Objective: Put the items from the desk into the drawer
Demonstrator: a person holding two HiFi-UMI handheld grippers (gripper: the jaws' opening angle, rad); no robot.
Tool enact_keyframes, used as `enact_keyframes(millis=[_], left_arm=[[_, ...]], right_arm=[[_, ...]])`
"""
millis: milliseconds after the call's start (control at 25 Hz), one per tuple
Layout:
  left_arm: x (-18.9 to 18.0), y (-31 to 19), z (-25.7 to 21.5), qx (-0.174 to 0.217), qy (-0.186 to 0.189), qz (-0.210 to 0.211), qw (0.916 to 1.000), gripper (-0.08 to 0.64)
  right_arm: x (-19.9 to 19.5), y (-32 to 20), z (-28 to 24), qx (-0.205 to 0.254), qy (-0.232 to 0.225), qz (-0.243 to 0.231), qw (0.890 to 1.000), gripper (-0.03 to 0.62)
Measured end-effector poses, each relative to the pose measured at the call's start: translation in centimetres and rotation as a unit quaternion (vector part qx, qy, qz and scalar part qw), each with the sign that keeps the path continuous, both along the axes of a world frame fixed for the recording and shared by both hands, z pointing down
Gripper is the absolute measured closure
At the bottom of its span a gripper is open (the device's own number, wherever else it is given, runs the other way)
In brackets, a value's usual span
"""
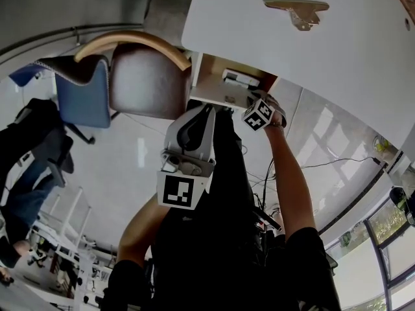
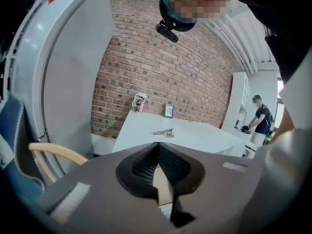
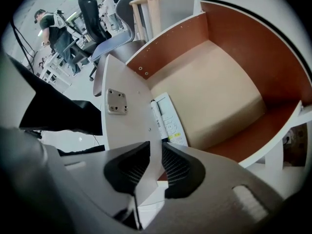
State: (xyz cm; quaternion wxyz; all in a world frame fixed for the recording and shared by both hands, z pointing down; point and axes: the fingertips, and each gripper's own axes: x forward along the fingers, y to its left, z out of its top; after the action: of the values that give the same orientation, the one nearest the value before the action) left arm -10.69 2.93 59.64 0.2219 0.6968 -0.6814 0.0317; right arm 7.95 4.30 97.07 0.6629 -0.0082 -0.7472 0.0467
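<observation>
Under the white desk (image 1: 337,50) the drawer (image 3: 219,91) stands pulled out. A white remote (image 3: 170,123) and a dark pen (image 3: 156,118) lie inside it against the front panel. My right gripper (image 3: 155,147) is shut on the drawer's front panel (image 3: 126,111); in the head view the right gripper (image 1: 251,101) sits at the drawer's edge. On the desk lies a beige clip (image 1: 298,10), also seen as the clip (image 2: 163,131). My left gripper (image 2: 157,146) is shut and empty, held low in front of the person, away from the desk.
A grey chair with a wooden back (image 1: 139,70) stands left of the drawer, with a blue chair (image 1: 81,89) beside it. On the desk's far end by the brick wall are a patterned cup (image 2: 139,102) and a small frame (image 2: 168,110). A person (image 2: 261,121) stands far right.
</observation>
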Motion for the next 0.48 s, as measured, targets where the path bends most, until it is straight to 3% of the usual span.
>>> enact_keyframes(millis=[280,480], left_arm=[[0.1,0.3,-1.7,0.007,0.002,-0.01,0.9999,0.54],[-0.4,0.7,-5.1,0.03,-0.001,-0.021,0.9993,0.54]], right_arm=[[0.1,-0.8,-2.9,0.025,-0.022,0.053,0.998,0.588],[-0.2,0.0,-7.2,0.02,-0.049,0.088,0.995,0.589]])
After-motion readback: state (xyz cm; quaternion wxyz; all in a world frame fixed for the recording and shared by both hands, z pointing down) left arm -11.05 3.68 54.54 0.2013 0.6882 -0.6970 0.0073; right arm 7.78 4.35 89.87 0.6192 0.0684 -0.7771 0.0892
